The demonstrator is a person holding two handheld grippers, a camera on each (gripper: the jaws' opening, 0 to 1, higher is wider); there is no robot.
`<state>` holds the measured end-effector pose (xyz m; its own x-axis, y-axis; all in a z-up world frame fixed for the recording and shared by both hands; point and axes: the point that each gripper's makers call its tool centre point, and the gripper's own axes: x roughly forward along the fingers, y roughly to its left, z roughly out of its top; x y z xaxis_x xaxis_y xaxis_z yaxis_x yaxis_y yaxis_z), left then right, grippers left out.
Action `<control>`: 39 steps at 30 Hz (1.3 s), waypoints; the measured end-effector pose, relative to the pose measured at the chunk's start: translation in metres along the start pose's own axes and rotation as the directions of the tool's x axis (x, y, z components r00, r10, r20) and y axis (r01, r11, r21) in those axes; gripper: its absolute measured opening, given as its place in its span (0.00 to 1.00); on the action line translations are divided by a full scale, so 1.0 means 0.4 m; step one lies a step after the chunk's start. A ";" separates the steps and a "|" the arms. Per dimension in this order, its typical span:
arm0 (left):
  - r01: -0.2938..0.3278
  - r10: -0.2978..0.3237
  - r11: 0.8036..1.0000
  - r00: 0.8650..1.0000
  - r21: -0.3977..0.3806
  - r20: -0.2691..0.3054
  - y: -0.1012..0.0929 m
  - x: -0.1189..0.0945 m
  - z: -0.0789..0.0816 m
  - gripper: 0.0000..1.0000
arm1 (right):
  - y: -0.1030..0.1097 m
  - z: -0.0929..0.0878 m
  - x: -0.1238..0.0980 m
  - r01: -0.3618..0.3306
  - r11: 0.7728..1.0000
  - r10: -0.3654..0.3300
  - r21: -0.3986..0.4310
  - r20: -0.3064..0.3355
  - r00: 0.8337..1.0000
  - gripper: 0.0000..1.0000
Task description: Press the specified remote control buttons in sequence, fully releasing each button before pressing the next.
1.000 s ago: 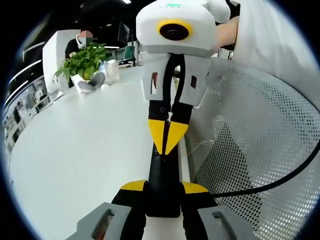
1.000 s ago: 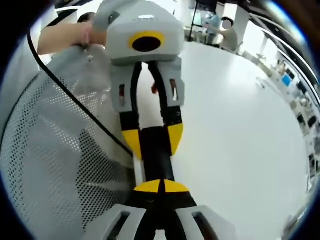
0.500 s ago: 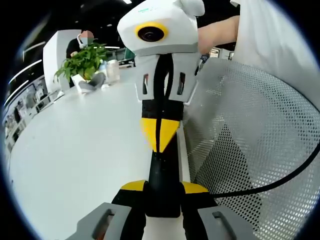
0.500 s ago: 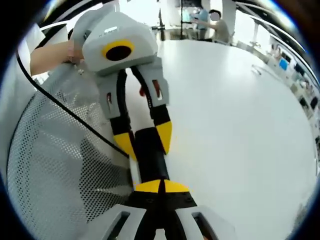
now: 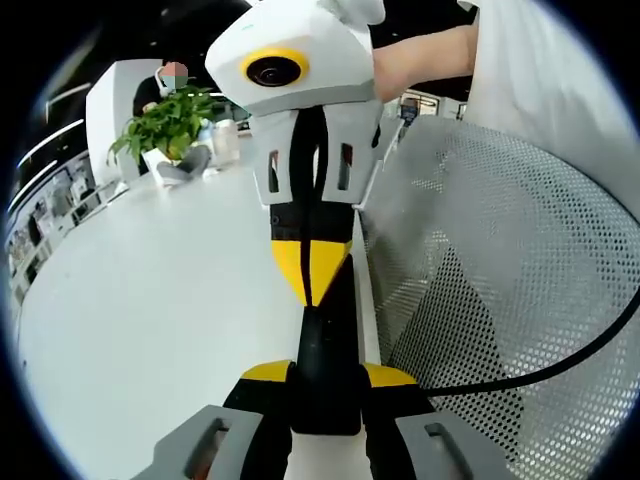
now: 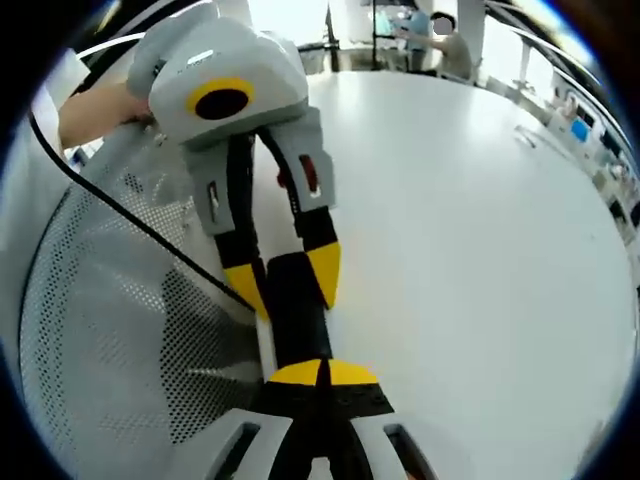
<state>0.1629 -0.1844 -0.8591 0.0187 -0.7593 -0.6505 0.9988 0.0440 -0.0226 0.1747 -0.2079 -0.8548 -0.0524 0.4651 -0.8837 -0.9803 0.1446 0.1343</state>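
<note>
A black remote control [image 5: 326, 345] lies lengthwise along the white table's edge. My left gripper [image 5: 328, 376] is shut on its near end, one yellow fingertip [image 5: 268, 371] on each side. My right gripper [image 5: 310, 272] comes in from above with its yellow tips together and shut, lying on the remote's far part. In the right gripper view, my right gripper [image 6: 320, 373] has its joined tips on the remote [image 6: 296, 318]. Beyond them the left gripper [image 6: 285, 282] clamps the remote's other end. The buttons are hidden.
The white table [image 5: 160, 300] spreads to the left. A white perforated mesh surface [image 5: 510, 290] lies along the other side, with a black cable [image 5: 560, 355] across it. A potted plant [image 5: 170, 120] stands far back. A person's forearm [image 5: 430, 58] holds the right gripper. People stand far off [image 6: 445, 40].
In the left gripper view the right gripper has swung left and tilted, its shut tips staying on the remote. The left gripper's hold is unchanged.
</note>
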 end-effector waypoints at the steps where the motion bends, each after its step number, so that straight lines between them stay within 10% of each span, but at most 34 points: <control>1: 0.000 0.000 1.000 1.000 0.000 0.000 0.000 0.000 0.000 0.25 | -0.001 0.000 0.000 -0.001 1.000 0.001 0.002 0.000 1.000 0.00; 39: 0.000 0.000 1.000 1.000 0.004 -0.005 0.001 0.001 -0.001 0.25 | -0.005 -0.002 0.016 -0.085 0.996 0.076 -0.028 -0.237 0.969 0.00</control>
<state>0.1633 -0.1844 -0.8598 0.0186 -0.7558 -0.6545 0.9990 0.0414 -0.0194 0.1760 -0.2057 -0.8609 -0.1700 0.2548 -0.9519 -0.9773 0.0806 0.1961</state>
